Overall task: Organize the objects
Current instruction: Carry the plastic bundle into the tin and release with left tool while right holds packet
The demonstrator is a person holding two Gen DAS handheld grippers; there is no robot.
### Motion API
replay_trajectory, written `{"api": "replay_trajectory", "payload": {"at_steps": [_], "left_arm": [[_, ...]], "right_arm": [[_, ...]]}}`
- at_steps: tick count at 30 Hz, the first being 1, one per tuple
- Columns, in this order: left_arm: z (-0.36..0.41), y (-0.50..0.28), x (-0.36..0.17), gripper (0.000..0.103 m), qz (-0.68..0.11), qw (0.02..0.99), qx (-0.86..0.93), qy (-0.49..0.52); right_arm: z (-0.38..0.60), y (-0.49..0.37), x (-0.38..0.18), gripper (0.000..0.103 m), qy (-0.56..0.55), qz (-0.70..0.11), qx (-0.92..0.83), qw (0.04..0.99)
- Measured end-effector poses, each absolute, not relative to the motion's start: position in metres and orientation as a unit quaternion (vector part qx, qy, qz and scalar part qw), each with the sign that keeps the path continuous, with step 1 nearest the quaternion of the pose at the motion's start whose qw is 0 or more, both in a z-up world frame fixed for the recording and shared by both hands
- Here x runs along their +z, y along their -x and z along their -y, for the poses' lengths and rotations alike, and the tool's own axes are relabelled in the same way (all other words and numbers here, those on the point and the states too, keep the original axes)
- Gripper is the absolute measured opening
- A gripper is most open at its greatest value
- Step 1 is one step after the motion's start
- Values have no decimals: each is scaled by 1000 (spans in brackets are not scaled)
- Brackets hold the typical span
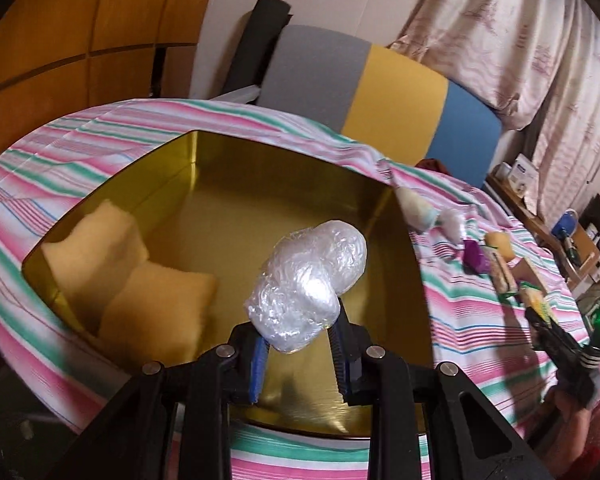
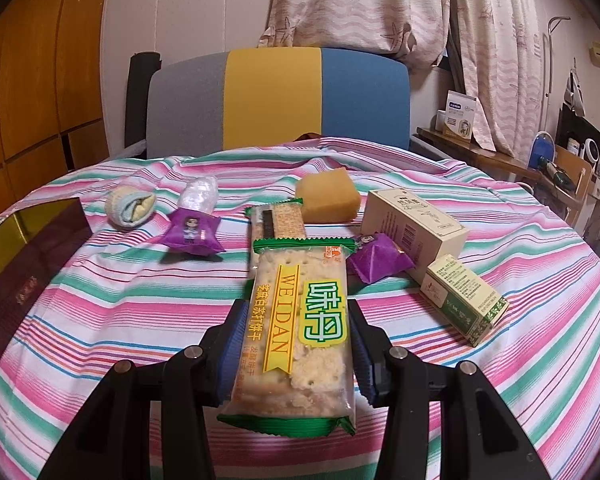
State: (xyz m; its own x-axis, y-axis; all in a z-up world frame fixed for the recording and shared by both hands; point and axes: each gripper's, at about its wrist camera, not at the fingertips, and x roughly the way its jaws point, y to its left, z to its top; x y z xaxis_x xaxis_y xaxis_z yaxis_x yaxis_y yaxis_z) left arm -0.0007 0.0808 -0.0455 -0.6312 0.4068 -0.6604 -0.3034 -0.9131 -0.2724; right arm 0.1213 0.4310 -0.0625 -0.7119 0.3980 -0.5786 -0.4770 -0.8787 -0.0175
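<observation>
Right tool (image 2: 294,354) clamps the near cracker pack (image 2: 296,332), long axis running toward twelve o'clock; a second pack (image 2: 276,220) lies just beyond on the striped surface (image 2: 140,312). Two purple sachets (image 2: 192,232), two boxes (image 2: 412,228). Left tool (image 1: 298,354) grips a plastic-wrapped bundle (image 1: 308,288), tilted toward one o'clock, above the gold tin (image 1: 228,200) holding two yellow sponges (image 1: 156,308).

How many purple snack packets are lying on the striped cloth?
2. One purple packet lies left of the cracker packs, below the clear plastic bundle. The other sits right of them, beside the cream box. Others may be hidden.
</observation>
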Motion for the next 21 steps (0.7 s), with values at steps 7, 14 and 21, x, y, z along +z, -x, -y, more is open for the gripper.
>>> {"api": "replay_trajectory", "payload": {"at_steps": [7, 14, 21], "left_arm": [[-74, 2, -51, 28, 65, 180, 900, 393], [-64, -4, -41, 69, 99, 187, 901, 378], [-52, -6, -26, 99, 93, 109, 925, 352]], "right_arm": [[-398, -128, -50, 48, 269, -138, 935, 187], [-340, -115, -20, 48, 244, -158, 952, 95], [-280, -93, -6, 48, 255, -177, 951, -2]]}}
